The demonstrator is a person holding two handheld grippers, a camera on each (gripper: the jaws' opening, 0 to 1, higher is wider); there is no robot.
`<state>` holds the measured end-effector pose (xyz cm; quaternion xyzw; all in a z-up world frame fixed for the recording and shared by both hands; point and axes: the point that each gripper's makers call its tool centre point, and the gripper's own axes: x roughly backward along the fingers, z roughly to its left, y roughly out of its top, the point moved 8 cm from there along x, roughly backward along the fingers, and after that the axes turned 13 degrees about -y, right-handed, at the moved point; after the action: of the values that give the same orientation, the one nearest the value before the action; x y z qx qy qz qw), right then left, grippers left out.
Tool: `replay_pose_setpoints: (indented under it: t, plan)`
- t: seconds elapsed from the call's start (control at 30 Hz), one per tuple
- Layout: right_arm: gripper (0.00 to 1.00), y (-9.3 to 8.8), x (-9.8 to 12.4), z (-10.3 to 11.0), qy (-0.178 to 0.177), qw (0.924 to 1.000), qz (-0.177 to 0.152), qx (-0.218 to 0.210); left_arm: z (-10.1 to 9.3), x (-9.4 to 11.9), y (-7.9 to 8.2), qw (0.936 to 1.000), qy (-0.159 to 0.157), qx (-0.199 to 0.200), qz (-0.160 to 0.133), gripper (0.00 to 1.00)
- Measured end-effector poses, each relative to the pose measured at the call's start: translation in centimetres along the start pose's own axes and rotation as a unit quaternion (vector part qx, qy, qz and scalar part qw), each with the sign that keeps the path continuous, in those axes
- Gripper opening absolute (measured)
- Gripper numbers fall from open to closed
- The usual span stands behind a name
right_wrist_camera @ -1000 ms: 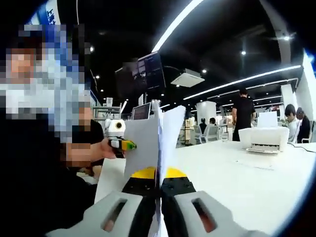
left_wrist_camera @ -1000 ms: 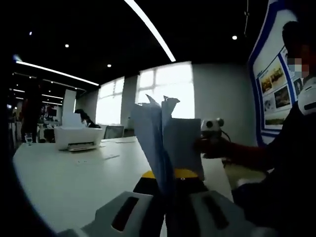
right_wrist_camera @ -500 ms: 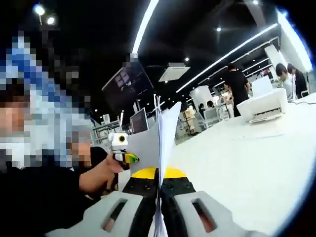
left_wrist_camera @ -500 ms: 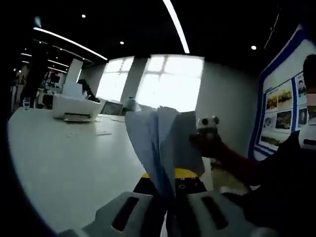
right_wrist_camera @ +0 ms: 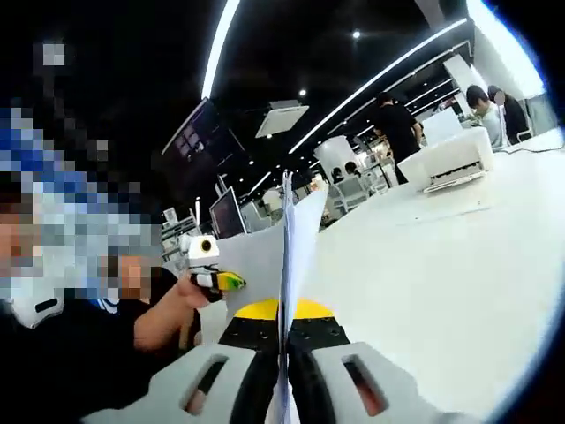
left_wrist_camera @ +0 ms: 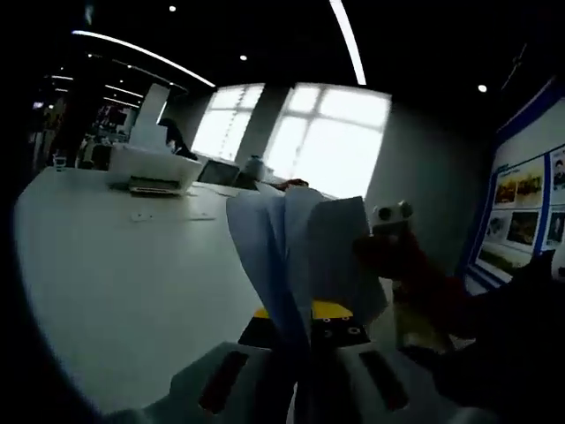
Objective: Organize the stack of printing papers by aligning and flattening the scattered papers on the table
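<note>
The stack of printing papers (left_wrist_camera: 296, 256) stands on edge above the white table (left_wrist_camera: 124, 283), its sheets fanned apart at the top. My left gripper (left_wrist_camera: 305, 340) is shut on one end of the stack. My right gripper (right_wrist_camera: 284, 340) is shut on the other end, where the papers (right_wrist_camera: 287, 252) look like a thin upright sheaf. In the left gripper view the right gripper (left_wrist_camera: 393, 231) shows past the papers in a person's hand. In the right gripper view the left gripper (right_wrist_camera: 210, 269) shows at the far end, held by a hand.
A white printer (left_wrist_camera: 150, 168) sits far back on the table, also the printer (right_wrist_camera: 446, 159) in the right gripper view. Loose sheets (left_wrist_camera: 168, 215) lie near it. People stand and sit beyond the table (right_wrist_camera: 459, 265). A poster board (left_wrist_camera: 525, 194) is on the wall.
Both views have tilted and rolled with the hands; the papers stay clamped upright between both grippers, the top sheets fanning slightly wider.
</note>
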<state>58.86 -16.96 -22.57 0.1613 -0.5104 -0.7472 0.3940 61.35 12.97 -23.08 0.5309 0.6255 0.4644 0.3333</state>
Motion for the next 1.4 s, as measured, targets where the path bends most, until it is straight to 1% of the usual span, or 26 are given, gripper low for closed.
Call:
replay_pose_setpoints:
  t: [0.03, 0.2, 0.3, 0.47, 0.53, 0.87, 0.97, 1.2, 1.4]
  plan:
    - [0.00, 0.1, -0.1, -0.5, -0.005, 1.0000, 0.002, -0.001, 0.1, -0.1, -0.1, 1.0000, 0.005, -0.005, 0.005, 0.06]
    - [0.00, -0.5, -0.7, -1.8, -0.038, 0.9991, 0.013, 0.014, 0.7, -0.8, -0.9, 0.9992, 0.024, -0.021, 0.024, 0.06]
    - [0.00, -0.9, -1.1, -2.3, -0.051, 0.9984, 0.019, 0.017, 1.0, -1.1, -1.3, 0.9987, 0.033, -0.024, 0.031, 0.06]
    - [0.00, -1.5, -2.0, -3.0, -0.072, 0.9962, 0.031, 0.038, 1.9, -1.5, -2.1, 0.9965, 0.057, -0.035, 0.051, 0.06]
    - [0.00, -2.0, -2.3, -2.9, -0.080, 0.9953, 0.035, 0.043, 2.1, -1.6, -2.3, 0.9958, 0.062, -0.036, 0.056, 0.06]
    - [0.00, -3.7, -3.6, -4.1, -0.107, 0.9904, 0.059, 0.064, 3.6, -1.9, -4.1, 0.9937, 0.080, -0.025, 0.075, 0.06]
    - [0.00, -4.0, -3.8, -4.3, -0.115, 0.9885, 0.063, 0.074, 3.9, -2.1, -4.4, 0.9925, 0.086, -0.029, 0.082, 0.06]
    - [0.00, -5.0, -4.2, -5.0, -0.128, 0.9853, 0.070, 0.088, 4.5, -2.2, -5.2, 0.9928, 0.086, -0.030, 0.078, 0.06]
    - [0.00, -5.5, -4.1, -5.3, -0.129, 0.9857, 0.068, 0.085, 4.8, -2.3, -5.6, 0.9937, 0.083, -0.019, 0.072, 0.06]
